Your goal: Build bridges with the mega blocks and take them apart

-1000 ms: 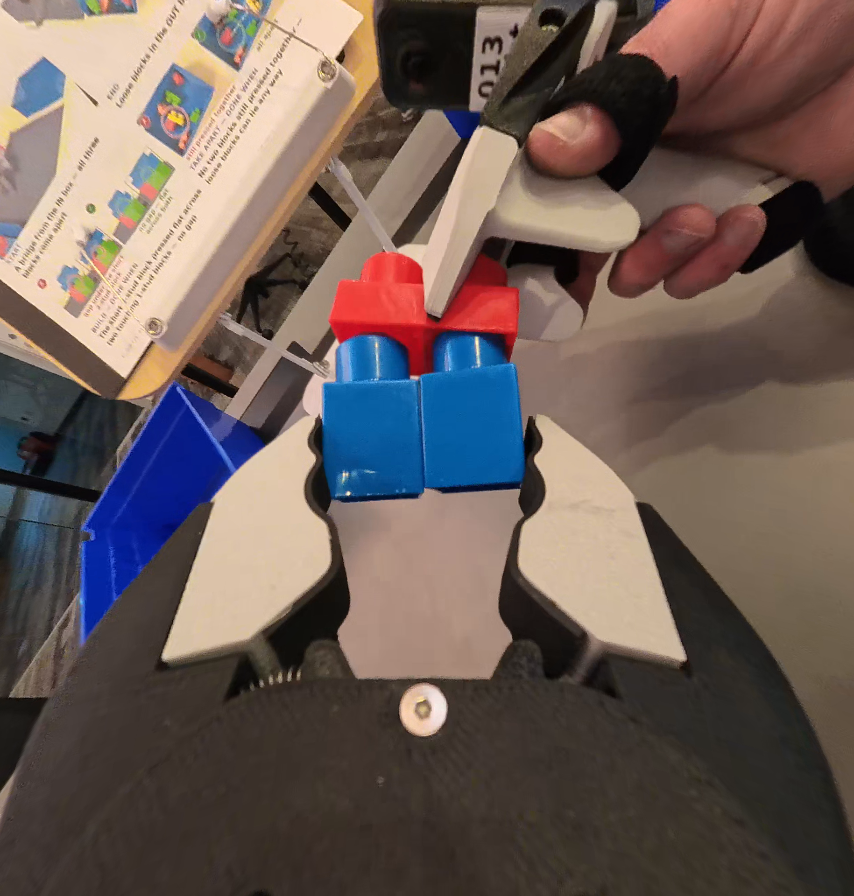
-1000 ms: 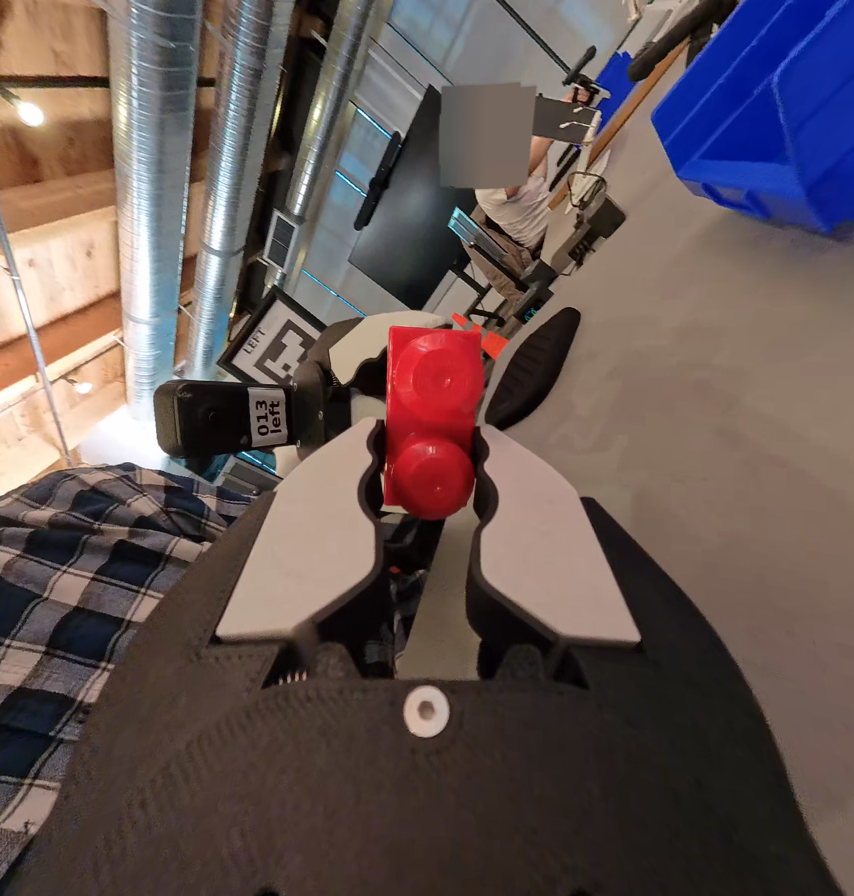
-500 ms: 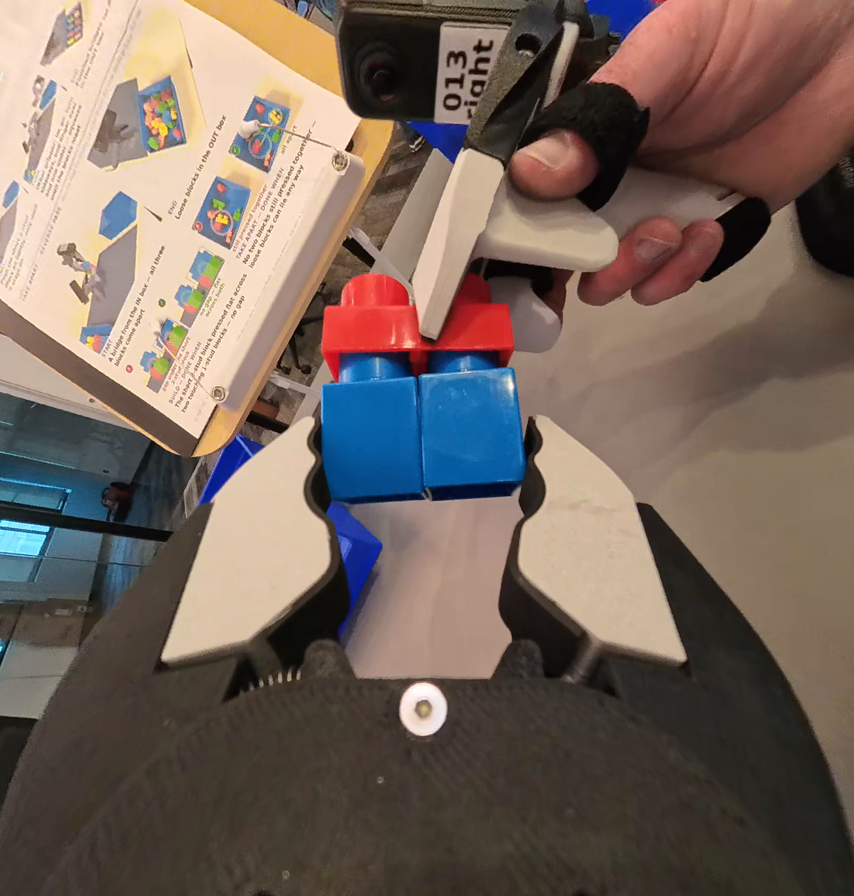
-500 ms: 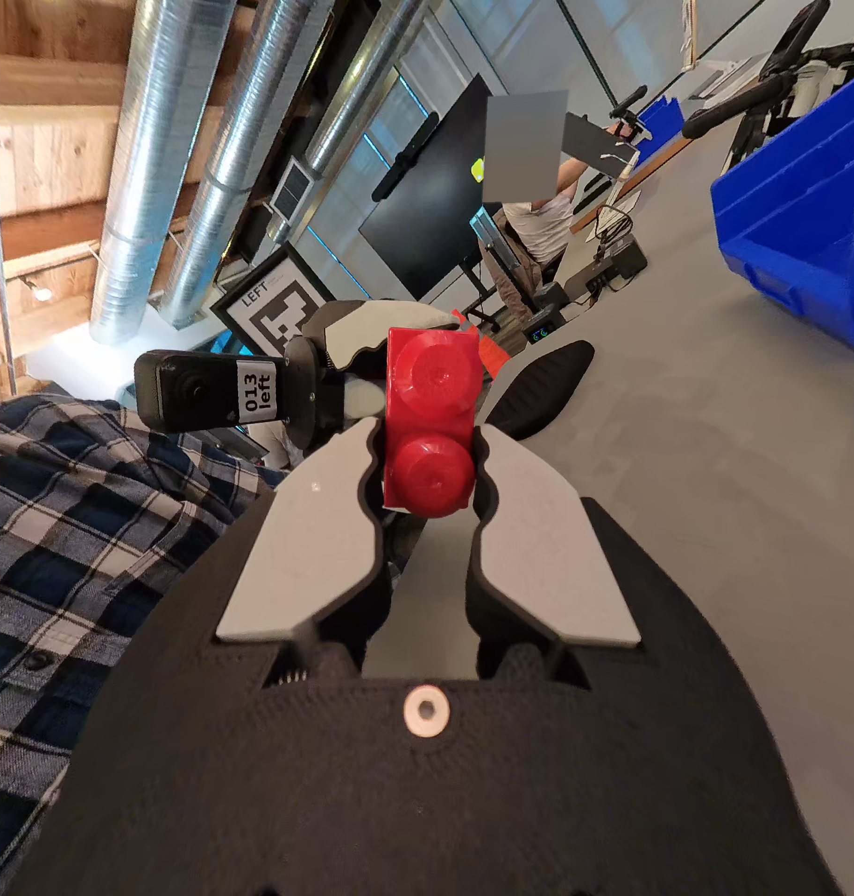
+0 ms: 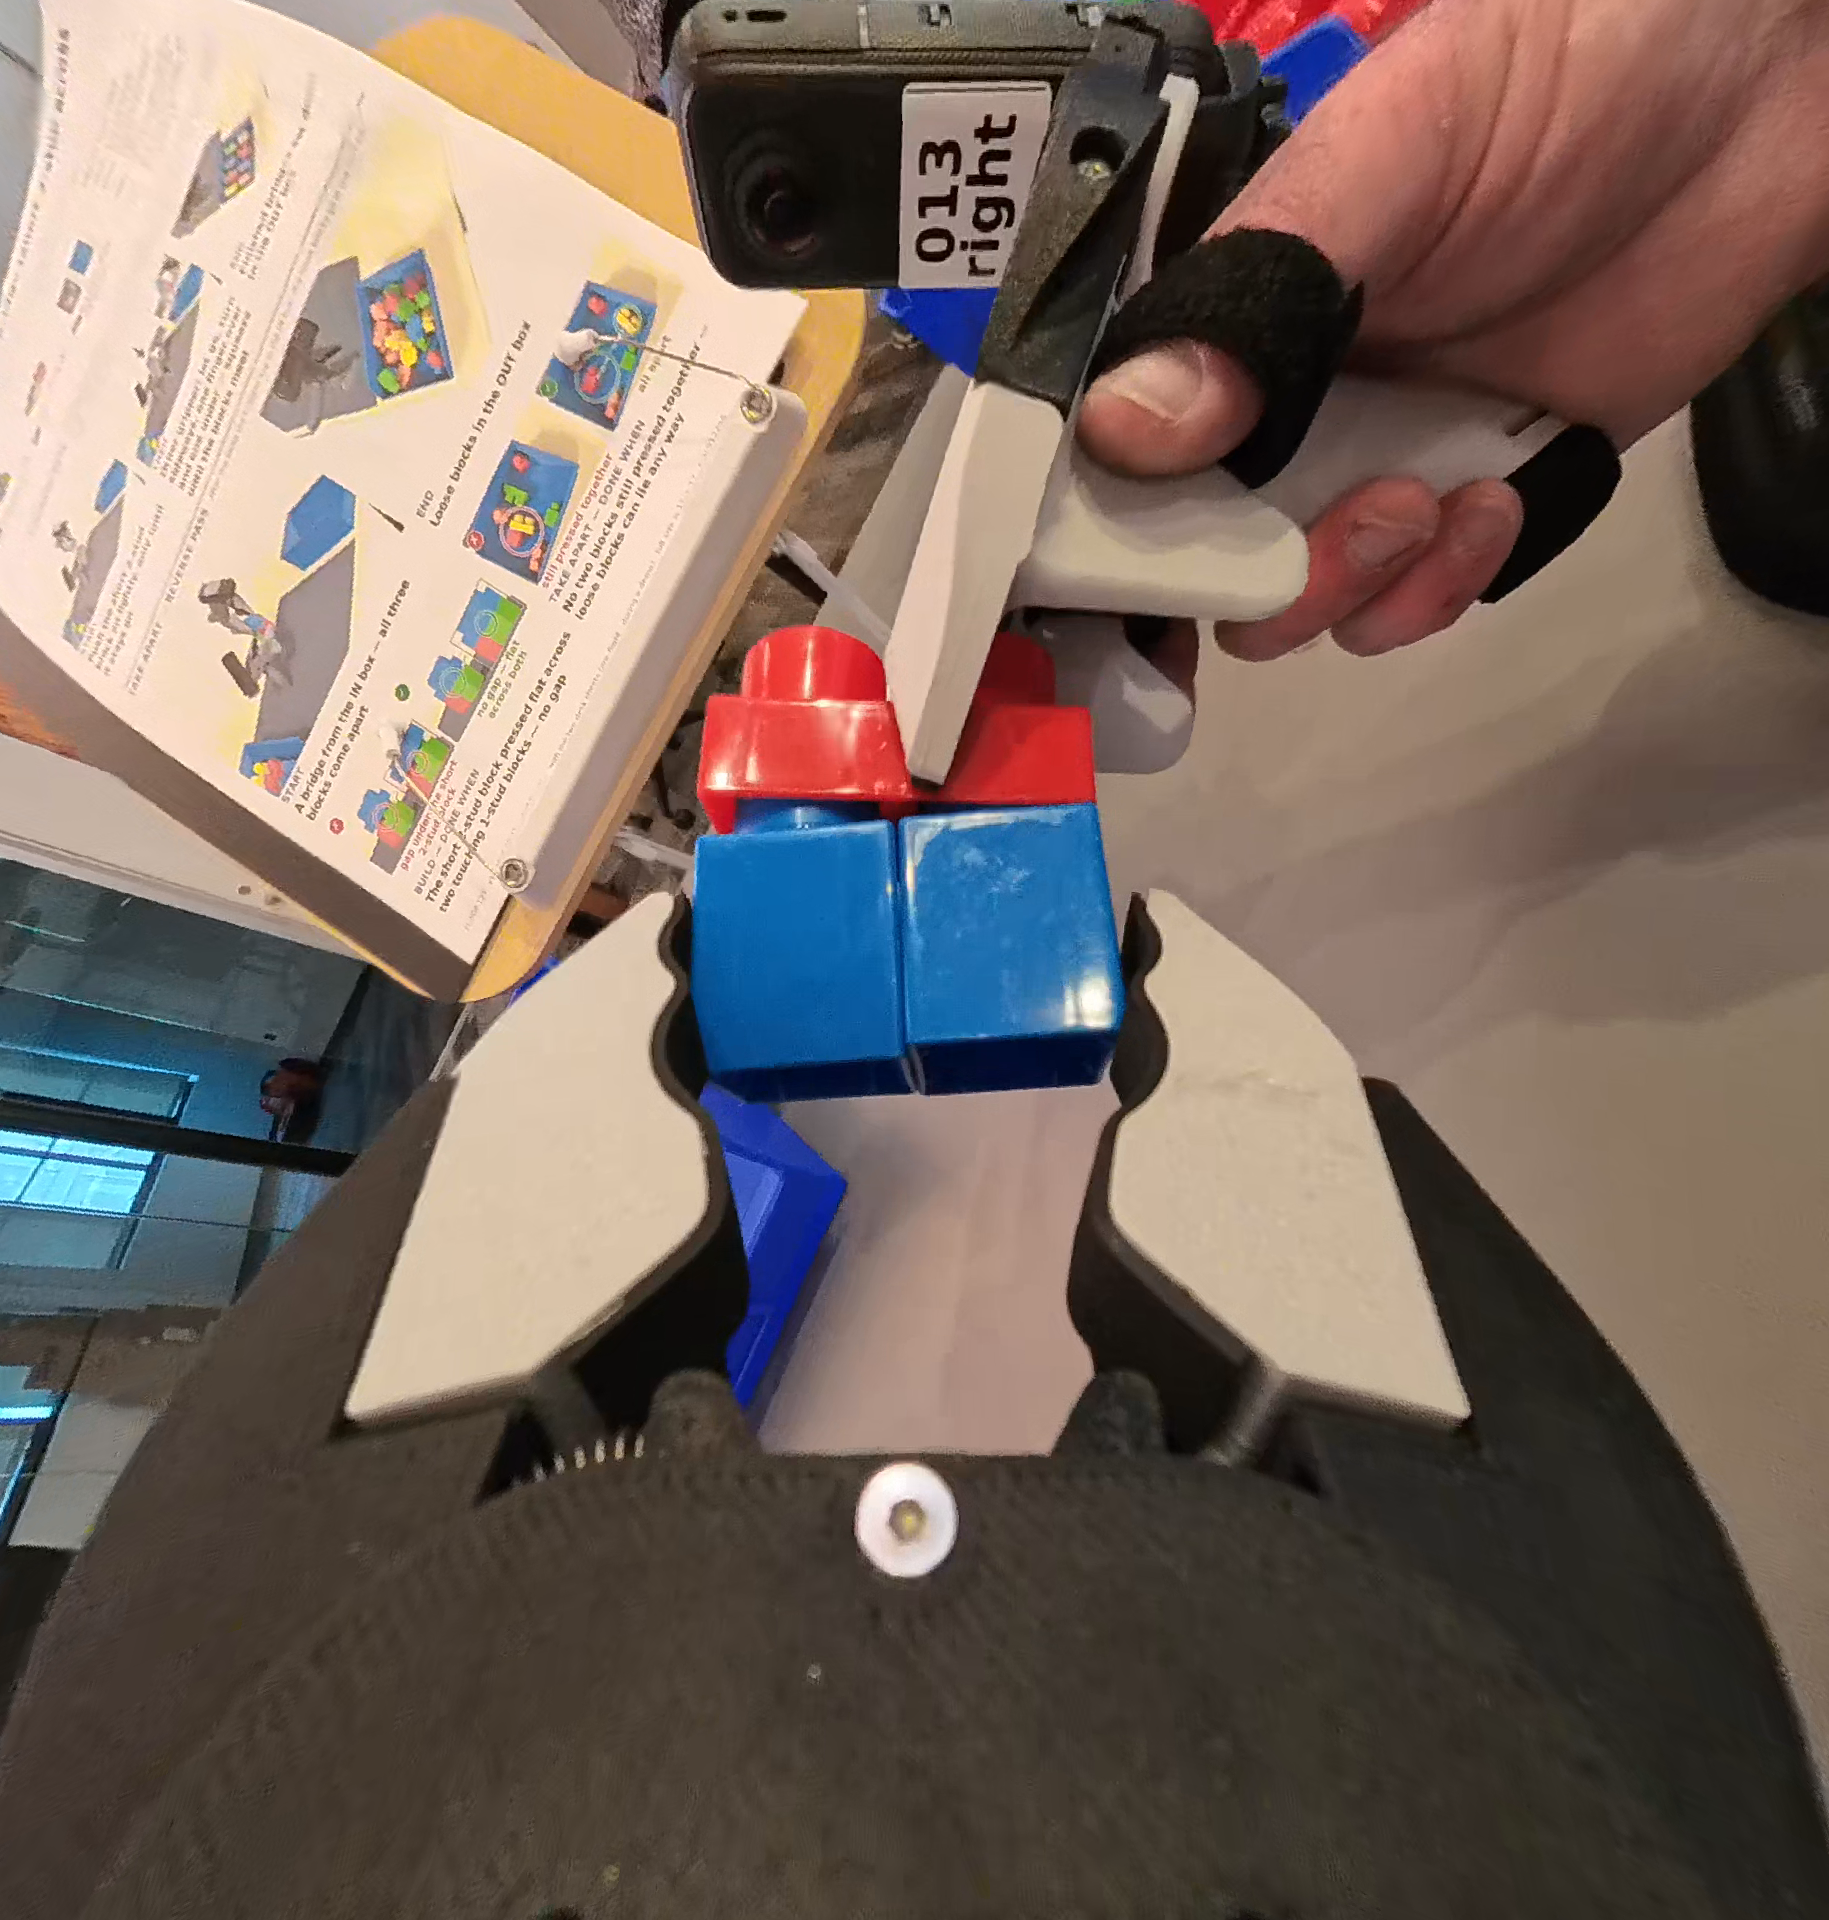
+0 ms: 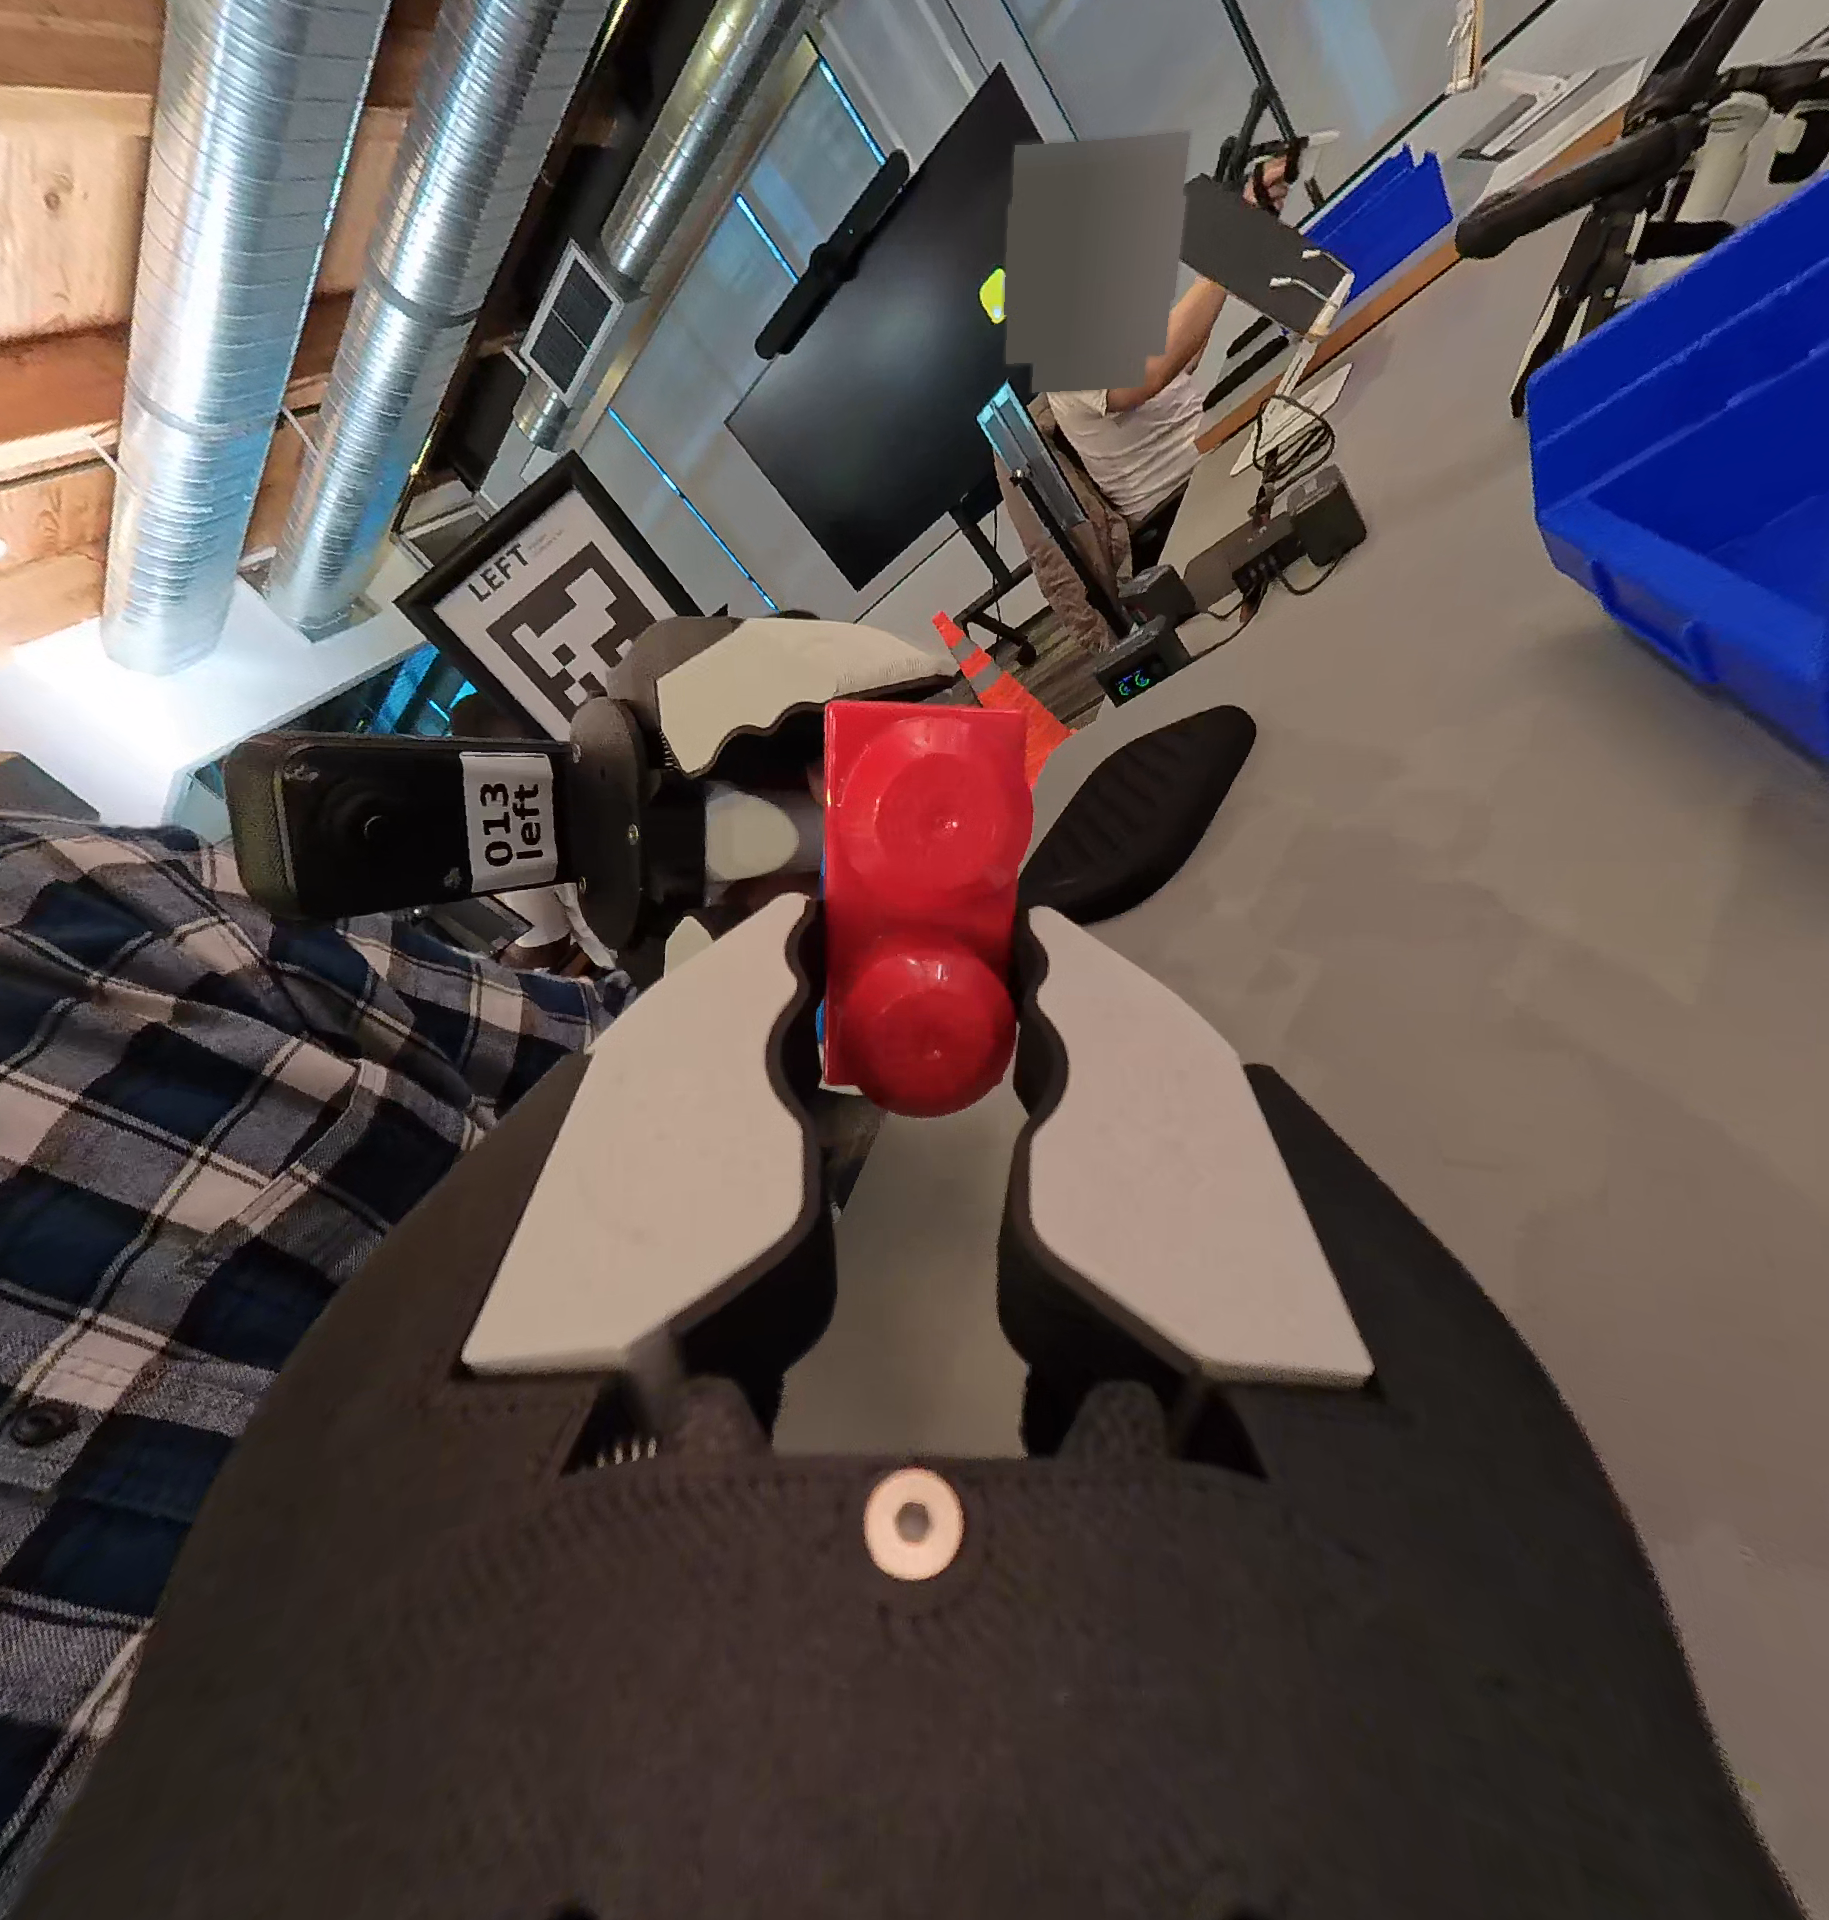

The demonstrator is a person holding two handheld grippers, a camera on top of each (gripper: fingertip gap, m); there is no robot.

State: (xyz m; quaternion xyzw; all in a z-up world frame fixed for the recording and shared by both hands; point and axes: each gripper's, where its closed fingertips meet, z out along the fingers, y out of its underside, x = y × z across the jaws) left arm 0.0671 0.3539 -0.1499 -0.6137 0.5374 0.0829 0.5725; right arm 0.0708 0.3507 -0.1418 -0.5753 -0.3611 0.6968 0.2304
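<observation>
My left gripper (image 5: 905, 956) is shut on two blue one-stud blocks (image 5: 905, 951) held side by side between its pads. A red two-stud block (image 5: 806, 753) sits across their studs; its left end stands a little proud, with a blue stud showing under it. My right gripper (image 6: 915, 987) is shut on that red block (image 6: 925, 883), seen stud-end on. The right gripper also shows in the left wrist view (image 5: 951, 644), held by a hand, one finger lying over the red block. The left gripper shows behind the red block in the right wrist view (image 6: 785, 691).
An instruction sheet on a board (image 5: 370, 499) stands at the left. A blue bin (image 6: 1720, 499) sits on the grey table (image 6: 1461, 935) at the right; another blue bin's corner (image 5: 775, 1195) shows below the blocks. A person in a plaid shirt (image 6: 162, 1143) is at the left. Both grippers' tips are close together, under 4 cm apart.
The red block has come down onto the blue studs, with far less stud showing than a second ago. Both grippers kept their hold, and both views swung.
</observation>
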